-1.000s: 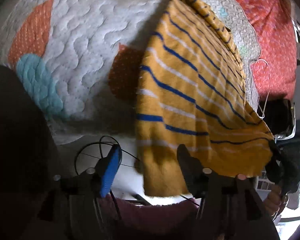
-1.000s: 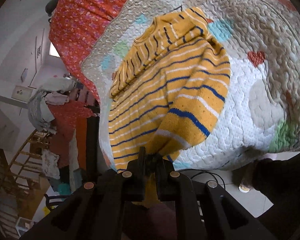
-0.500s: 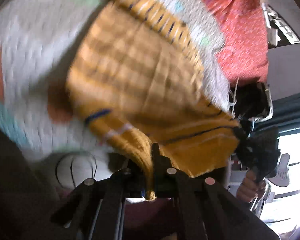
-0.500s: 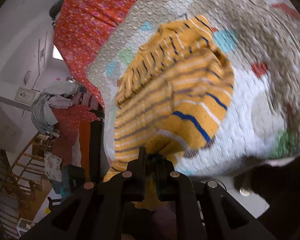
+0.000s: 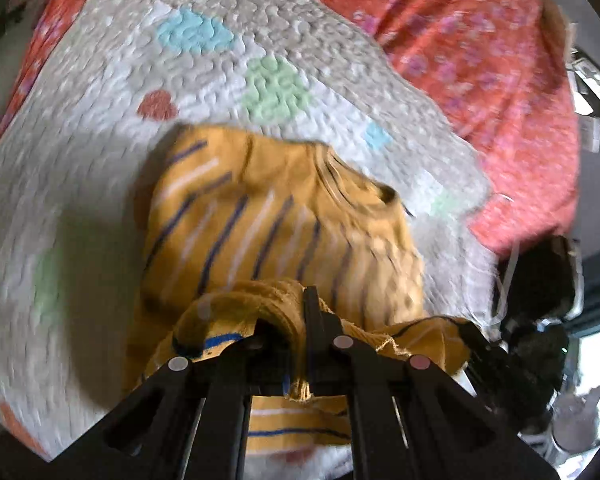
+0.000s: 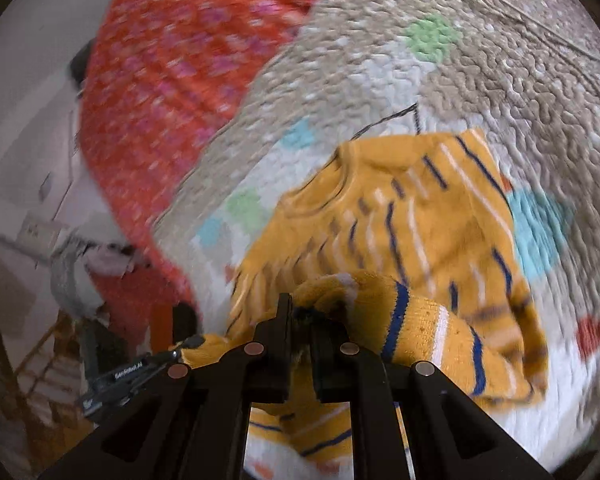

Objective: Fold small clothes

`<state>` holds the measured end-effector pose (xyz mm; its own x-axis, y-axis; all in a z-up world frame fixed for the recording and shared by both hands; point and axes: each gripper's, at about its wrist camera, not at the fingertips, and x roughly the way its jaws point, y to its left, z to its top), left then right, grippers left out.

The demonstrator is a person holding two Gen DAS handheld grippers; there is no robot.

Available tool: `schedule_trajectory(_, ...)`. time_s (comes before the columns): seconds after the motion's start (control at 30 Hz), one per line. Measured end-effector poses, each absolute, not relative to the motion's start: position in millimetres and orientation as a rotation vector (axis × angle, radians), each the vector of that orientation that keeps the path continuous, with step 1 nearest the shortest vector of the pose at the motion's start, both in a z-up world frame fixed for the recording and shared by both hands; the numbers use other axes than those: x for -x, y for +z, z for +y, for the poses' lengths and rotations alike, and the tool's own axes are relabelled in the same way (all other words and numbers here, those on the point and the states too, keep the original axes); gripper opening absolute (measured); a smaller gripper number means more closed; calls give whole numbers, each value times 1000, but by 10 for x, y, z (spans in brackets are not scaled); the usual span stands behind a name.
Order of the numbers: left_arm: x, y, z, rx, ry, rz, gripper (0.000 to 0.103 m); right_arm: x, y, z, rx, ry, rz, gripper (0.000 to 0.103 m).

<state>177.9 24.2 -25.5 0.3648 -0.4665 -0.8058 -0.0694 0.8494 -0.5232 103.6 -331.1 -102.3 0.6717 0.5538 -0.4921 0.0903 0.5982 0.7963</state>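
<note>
Left tongs (image 5: 300,344) and right tongs (image 6: 300,320) both clamped on hem of yellow striped sweater (image 5: 284,216), doubled over on quilt (image 5: 100,160). Soft, light, floppy knit; best gripped at hem corners.

Bed (image 5: 480,40) in a red floral sheet, quilted blanket (image 5: 228,76) with coloured patches spread over it. Yellow striped sweater (image 5: 260,216) lies directly on the quilt – near edge lifted off, collar end flat, red sheet beyond.
</note>
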Motion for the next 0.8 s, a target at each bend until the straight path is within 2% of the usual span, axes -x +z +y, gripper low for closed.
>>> schedule_trajectory(0.2, -2309, -505, 253, 552, -215, 1217, 6, -1563, -1457, -3585, -1092, 248, 824, 13)
schedule_trajectory(0.27, -2401, -594, 280, 571, -210, 1231, 7, -1638, -1616, -3690, -1208, 250, 813, 23)
schedule_trajectory(0.33, -2457, -675, 337, 610, -215, 1239, 15, -1657, -1725, -3800, -1311, 233, 771, 47)
schedule_trajectory(0.37, -2472, -710, 384, 649, -230, 1241, 18, -1654, -1757, -3873, -1354, 223, 733, 56)
schedule_trajectory(0.43, -2497, -737, 526, 736, -237, 1225, 32, -1615, -1778, -4035, -1412, 194, 658, 65)
schedule_trajectory(0.5, -2527, -710, 667, 760, -210, 1203, 34, -1573, -1741, -4147, -1402, 145, 638, 68)
schedule_trajectory(0.6, -2523, -599, 809, 742, -201, 1176, 39, -1534, -1566, -4180, -1269, 116, 653, 68)
schedule_trajectory(0.63, -2502, -542, 832, 711, -189, 1163, 43, -1539, -1432, -4111, -1145, 113, 679, 68)
schedule_trajectory(0.8, -2297, -328, 620, 387, -191, 1110, 44, -1576, -1051, -3433, -550, 191, 751, 68)
